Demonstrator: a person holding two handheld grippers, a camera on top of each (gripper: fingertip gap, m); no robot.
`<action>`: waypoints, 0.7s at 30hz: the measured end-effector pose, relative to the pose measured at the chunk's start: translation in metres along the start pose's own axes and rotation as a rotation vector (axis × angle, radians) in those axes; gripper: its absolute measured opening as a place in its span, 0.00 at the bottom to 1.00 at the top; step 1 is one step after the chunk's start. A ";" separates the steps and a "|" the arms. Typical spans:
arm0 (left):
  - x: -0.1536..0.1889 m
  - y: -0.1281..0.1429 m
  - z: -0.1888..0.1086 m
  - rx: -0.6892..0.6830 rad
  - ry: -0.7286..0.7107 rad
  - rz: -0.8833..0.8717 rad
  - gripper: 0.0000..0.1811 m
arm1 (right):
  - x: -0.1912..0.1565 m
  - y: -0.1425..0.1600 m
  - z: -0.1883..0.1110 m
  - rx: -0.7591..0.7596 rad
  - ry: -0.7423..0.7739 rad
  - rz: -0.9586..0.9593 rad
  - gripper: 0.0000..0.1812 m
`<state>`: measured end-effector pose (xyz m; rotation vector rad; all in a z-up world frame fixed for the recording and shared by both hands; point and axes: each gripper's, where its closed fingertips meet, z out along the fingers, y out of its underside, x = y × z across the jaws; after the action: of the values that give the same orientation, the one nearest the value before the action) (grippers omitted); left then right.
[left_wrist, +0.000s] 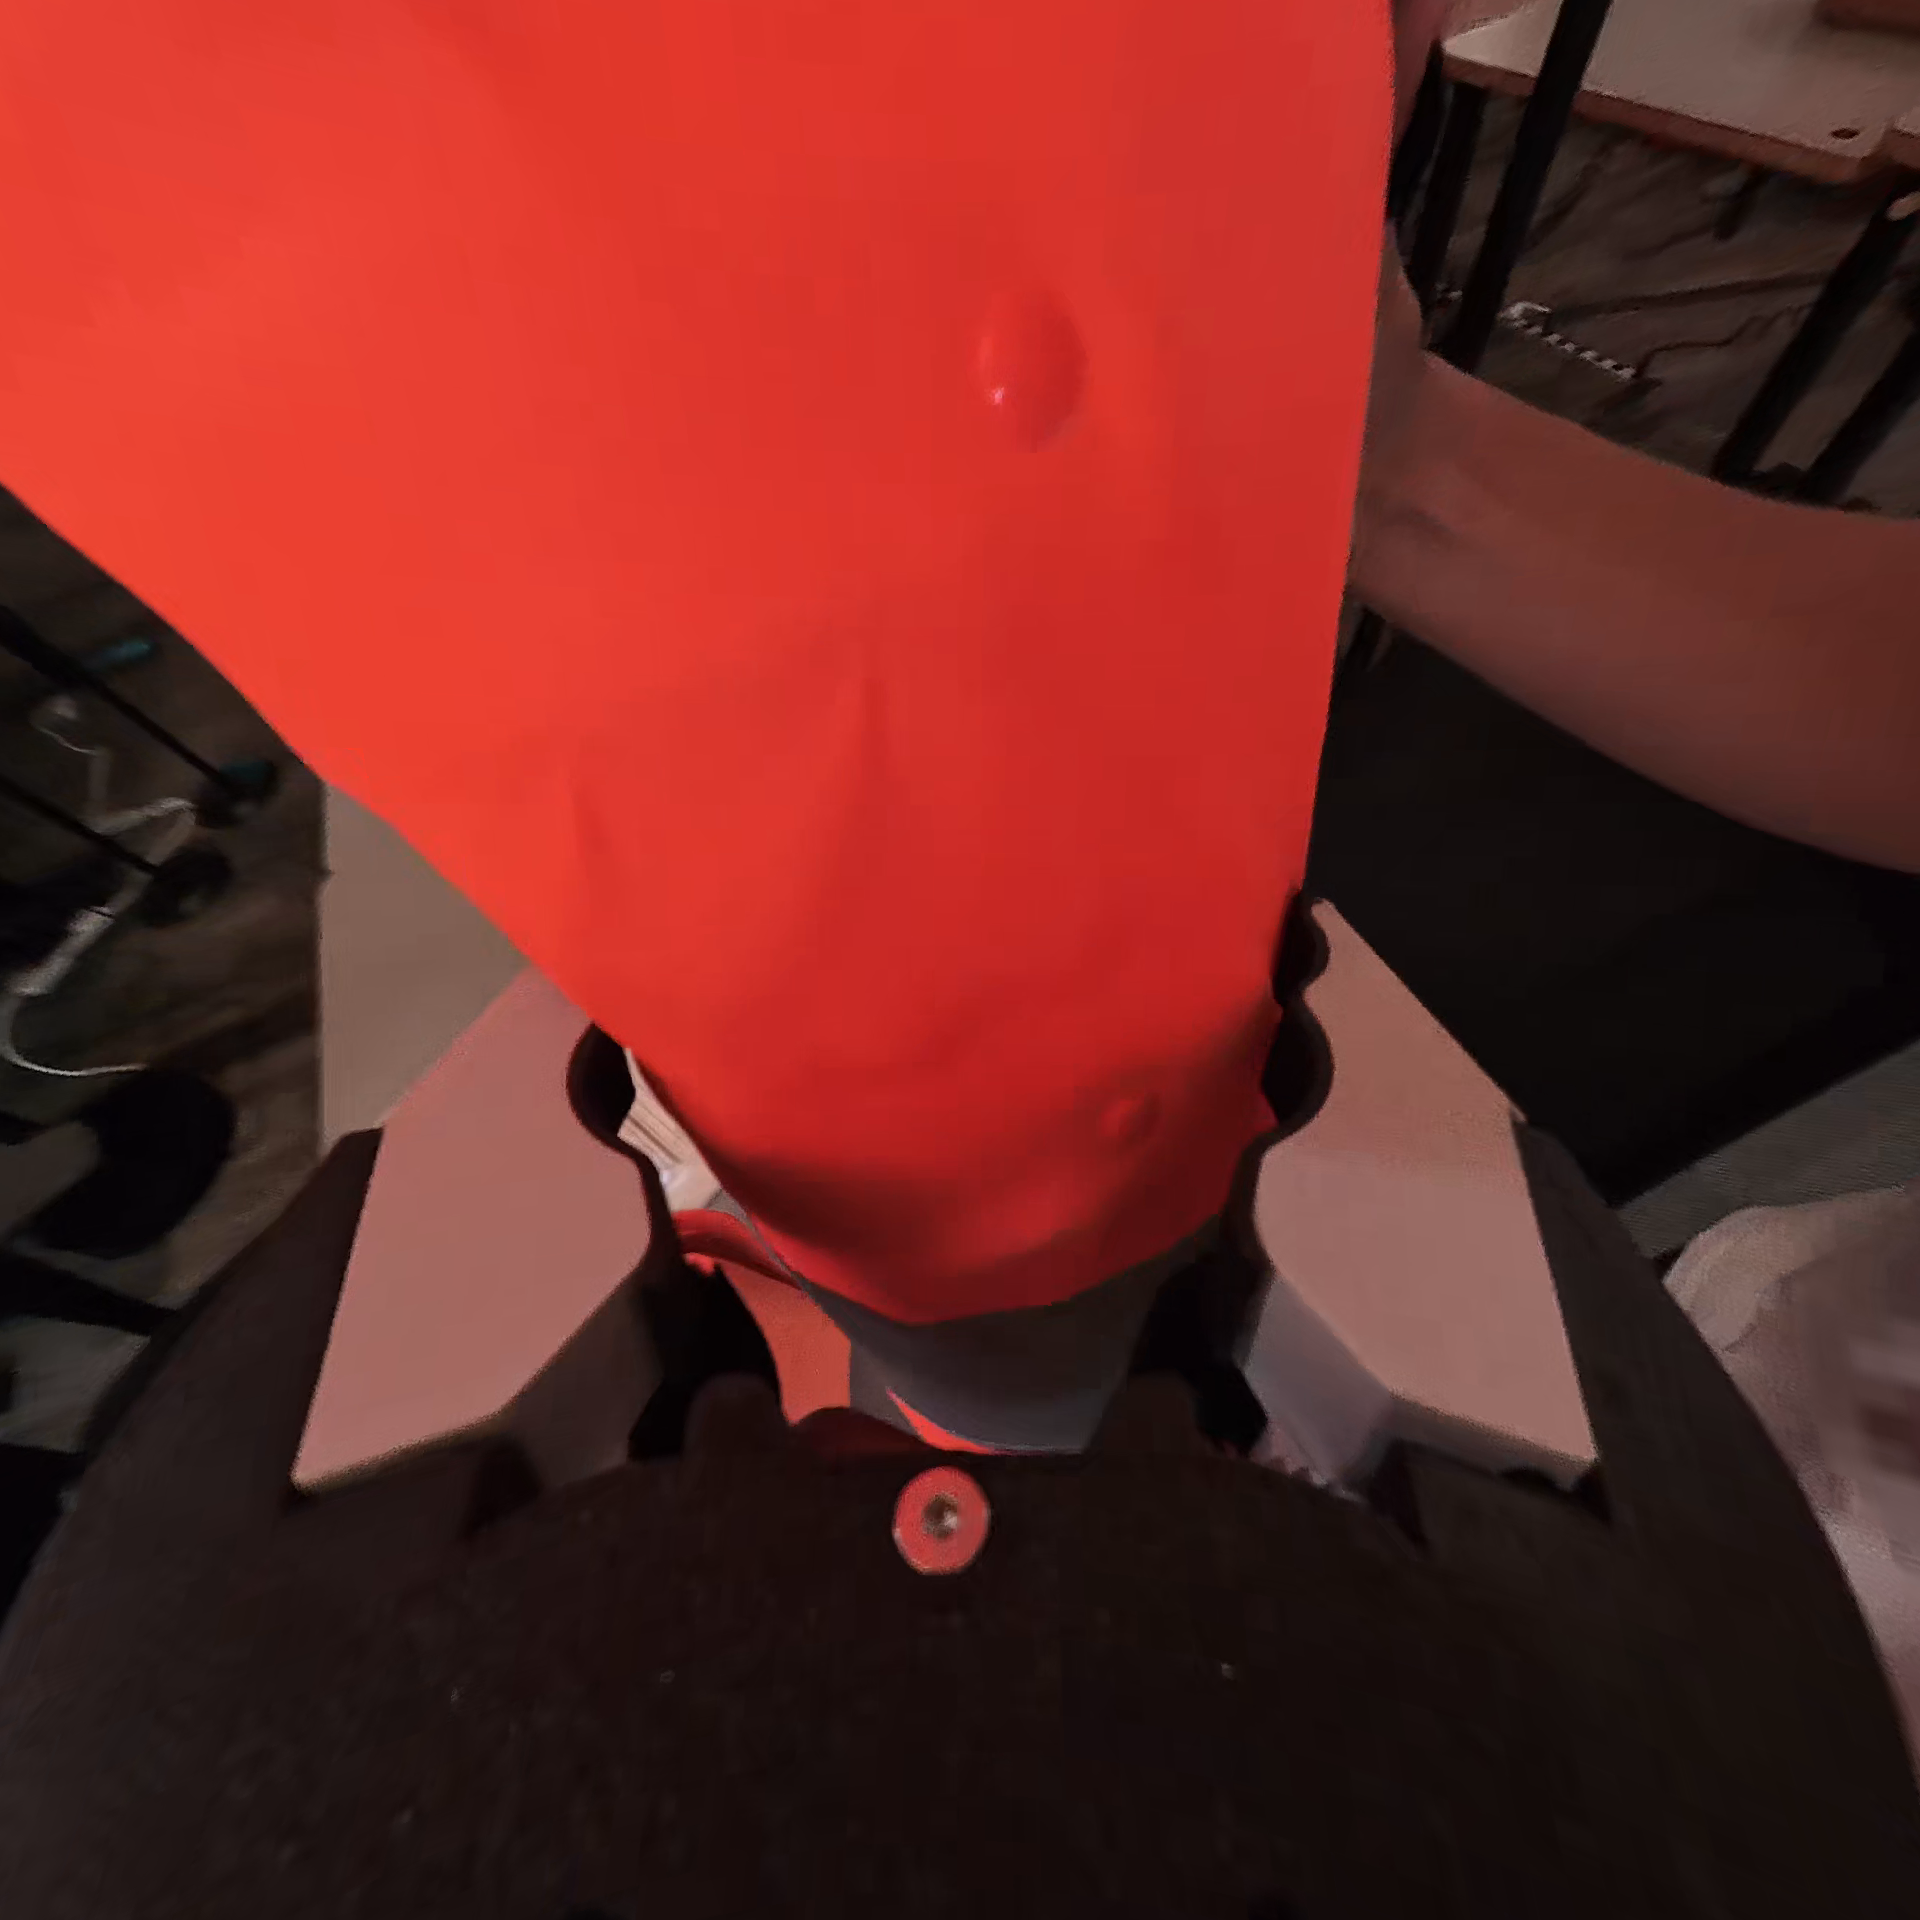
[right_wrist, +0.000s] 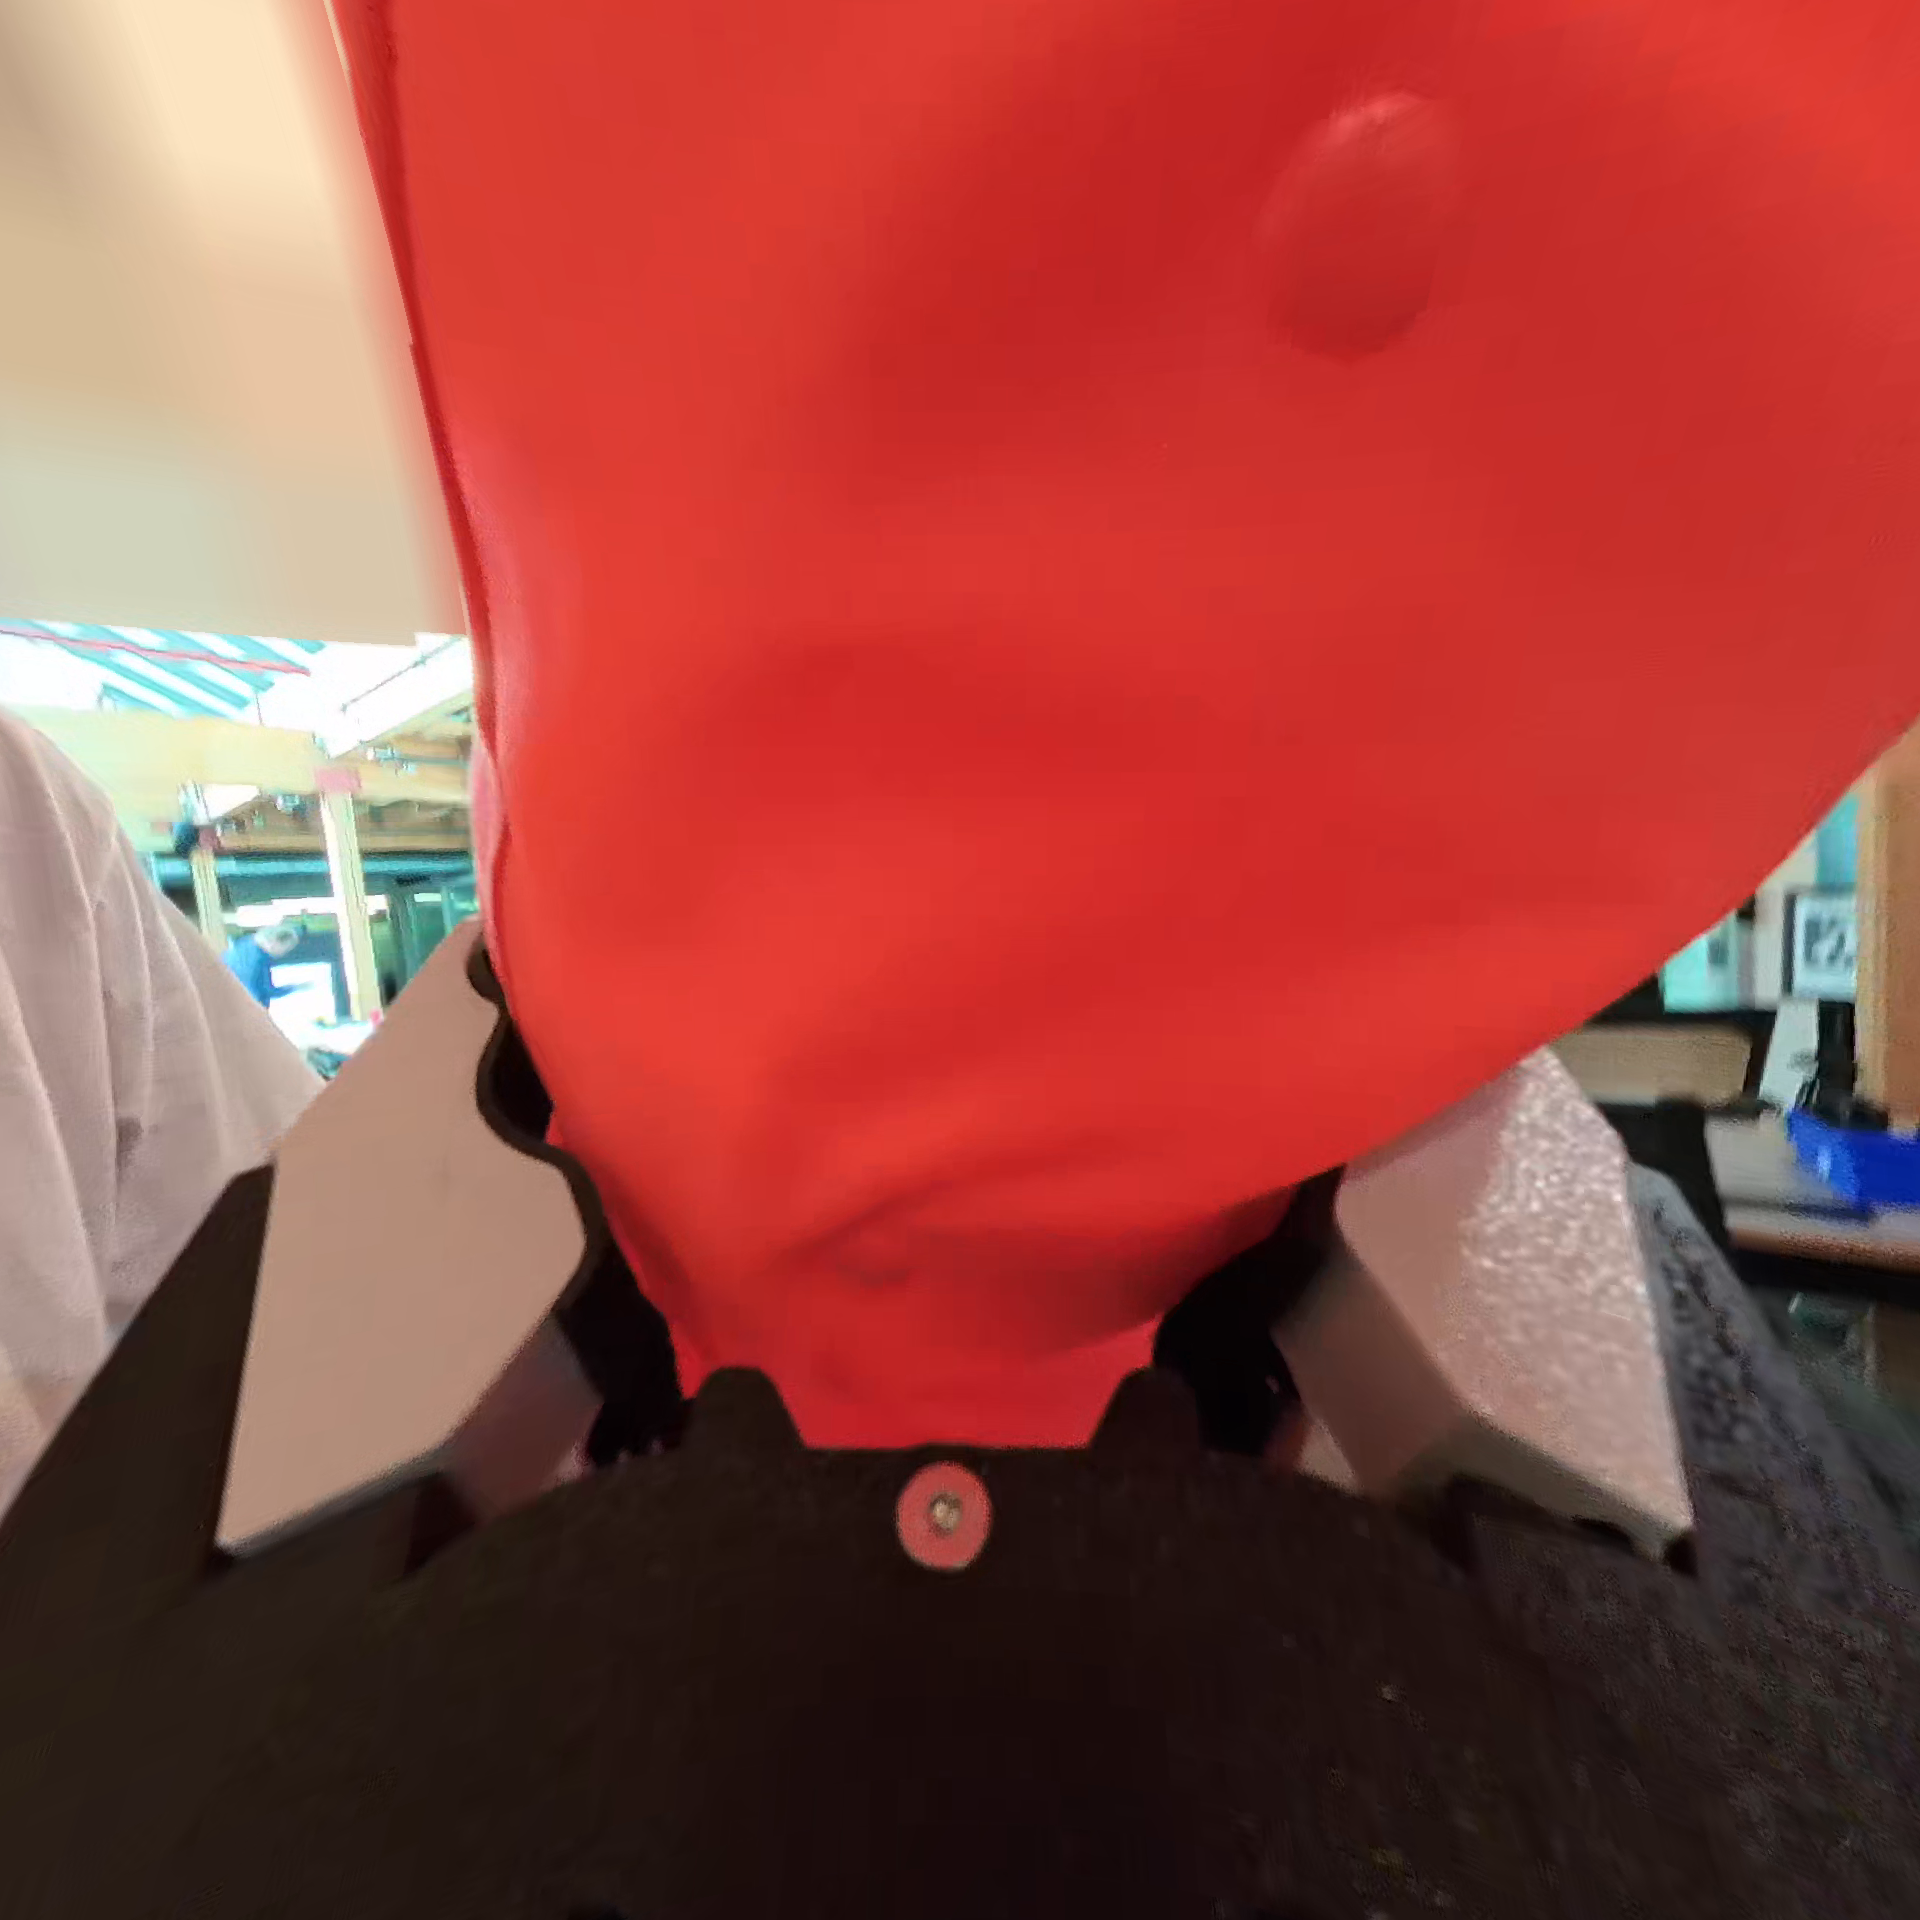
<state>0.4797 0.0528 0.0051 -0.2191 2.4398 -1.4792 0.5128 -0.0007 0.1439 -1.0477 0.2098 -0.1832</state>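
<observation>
Left claw (left_wrist: 935, 1122) clenched on a bunched end of red cloth (left_wrist: 727, 520), with a grey band (left_wrist: 997, 1371) and a scrap of white tag (left_wrist: 655, 1122) caught low between the fingers. Right claw (right_wrist: 904, 1195) likewise clamped on red cloth (right_wrist: 1039, 623), gathered into a narrow neck at the jaws and fanning out upward. Cloth held aloft and stretched, filling most of both views; a round bump like a button (left_wrist: 1023, 364) on its face in the left wrist view, a similar one (right_wrist: 1351, 229) in the right. Cannot tell whether both claws grip one same piece, though likely so. Beyond: a person's forearm (left_wrist: 1662, 644) to the right of the left claw, dark table legs (left_wrist: 1538, 177) and floor behind; pale fabric (right_wrist: 104, 1039) at the left edge of the right wrist view, a blue tray (right_wrist: 1849, 1153) on a far tabletop (right_wrist: 1797, 1231).

Likely risks: smooth fabric slipping out of a shallow bite under pulling; strain on the seam near the band; cloth blocking both cameras, hiding anything ahead.
</observation>
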 end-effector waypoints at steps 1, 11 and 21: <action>-0.003 -0.015 -0.010 0.019 -0.030 0.017 0.70 | -0.009 -0.016 0.010 0.003 -0.023 -0.048 0.86; -0.034 0.091 -0.040 -0.090 -0.572 -0.121 0.72 | -0.051 -0.046 0.055 0.070 -0.007 -0.345 0.83; -0.072 0.132 -0.039 -0.177 -0.985 -0.039 0.53 | -0.065 -0.038 0.040 0.102 0.004 -0.416 0.84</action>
<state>0.5377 0.1663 -0.0838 -0.8108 1.7296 -0.8307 0.4586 0.0309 0.2019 -0.9801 -0.0173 -0.5657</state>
